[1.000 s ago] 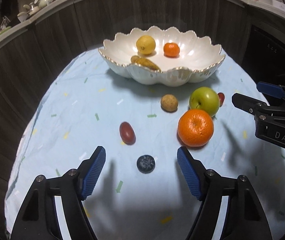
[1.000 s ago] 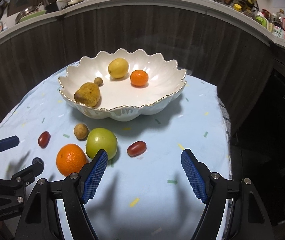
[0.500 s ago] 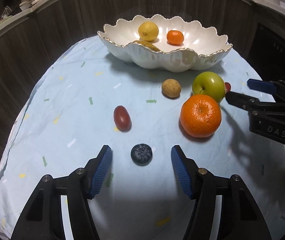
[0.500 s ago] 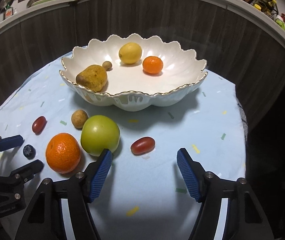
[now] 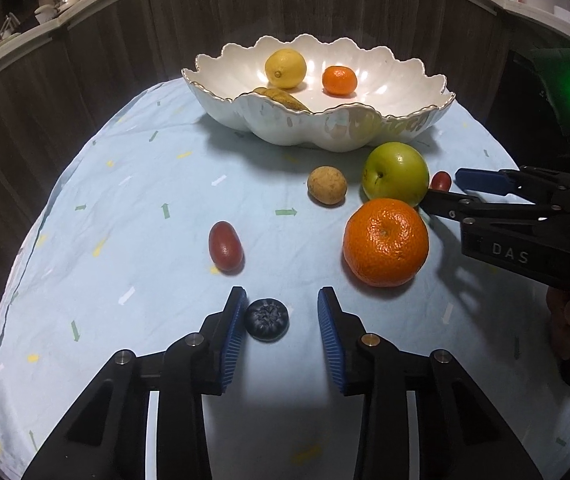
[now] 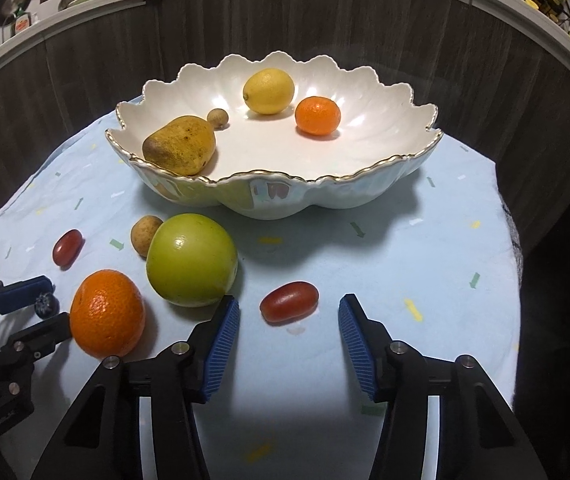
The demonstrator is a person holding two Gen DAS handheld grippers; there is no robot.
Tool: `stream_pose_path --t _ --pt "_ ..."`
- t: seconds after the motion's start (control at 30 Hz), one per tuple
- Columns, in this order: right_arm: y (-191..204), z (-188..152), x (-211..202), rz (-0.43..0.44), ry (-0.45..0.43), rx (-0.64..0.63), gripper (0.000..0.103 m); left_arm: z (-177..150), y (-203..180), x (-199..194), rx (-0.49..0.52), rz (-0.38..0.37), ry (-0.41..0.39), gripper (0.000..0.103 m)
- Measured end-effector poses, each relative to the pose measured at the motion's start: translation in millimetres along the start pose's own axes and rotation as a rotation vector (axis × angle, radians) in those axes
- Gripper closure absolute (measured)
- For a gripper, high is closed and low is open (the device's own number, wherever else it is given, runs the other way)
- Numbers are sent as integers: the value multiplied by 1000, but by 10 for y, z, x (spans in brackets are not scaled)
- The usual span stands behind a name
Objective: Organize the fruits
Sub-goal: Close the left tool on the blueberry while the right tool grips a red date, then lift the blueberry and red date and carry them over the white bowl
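Blueberry [image 5: 266, 319] sits between the left gripper [image 5: 281, 320]'s closing, part-open jaws, seemingly nearer its left pad [image 5: 232, 336], nothing gripped yet.

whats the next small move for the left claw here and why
Probably finish closing the left claw on the blueberry. Its jaws have just been closing, and the berry lies on the cloth between the pads: the left pad looks at or almost at it, with a gap to the right one. Then it could be lifted toward the bowl.
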State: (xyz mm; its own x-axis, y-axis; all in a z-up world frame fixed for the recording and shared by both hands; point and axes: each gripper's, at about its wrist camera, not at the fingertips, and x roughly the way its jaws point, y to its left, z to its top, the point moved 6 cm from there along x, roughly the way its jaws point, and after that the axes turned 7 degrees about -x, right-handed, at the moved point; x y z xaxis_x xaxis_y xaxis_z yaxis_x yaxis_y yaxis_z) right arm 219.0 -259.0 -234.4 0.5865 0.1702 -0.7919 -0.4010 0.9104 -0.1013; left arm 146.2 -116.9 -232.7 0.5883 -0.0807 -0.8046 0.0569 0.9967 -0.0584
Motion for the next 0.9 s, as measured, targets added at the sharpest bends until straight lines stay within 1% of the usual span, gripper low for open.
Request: stream_pose_path --t 0.23,0.3,0.37,0.43,0.67,0.9 --pt "-5 35 57 9 2 12 53 9 -1 -3 4 -13 -3 77" --pt "11 44 54 13 0 8 58 12 3 -1 4 -14 -4 77" --pt "29 56 54 15 -2 3 69 12 6 -2 6 -15 -4 79" --pt "44 64 52 19 -3 5 74 13 11 -3 2 -15 -2 81" --pt "50 55 -1 21 1 37 75 20 24 -3 3 -20 1 82" --pt "71 9 -164 17 -5 68 75 22 32 -22 8 -22 -2 82"
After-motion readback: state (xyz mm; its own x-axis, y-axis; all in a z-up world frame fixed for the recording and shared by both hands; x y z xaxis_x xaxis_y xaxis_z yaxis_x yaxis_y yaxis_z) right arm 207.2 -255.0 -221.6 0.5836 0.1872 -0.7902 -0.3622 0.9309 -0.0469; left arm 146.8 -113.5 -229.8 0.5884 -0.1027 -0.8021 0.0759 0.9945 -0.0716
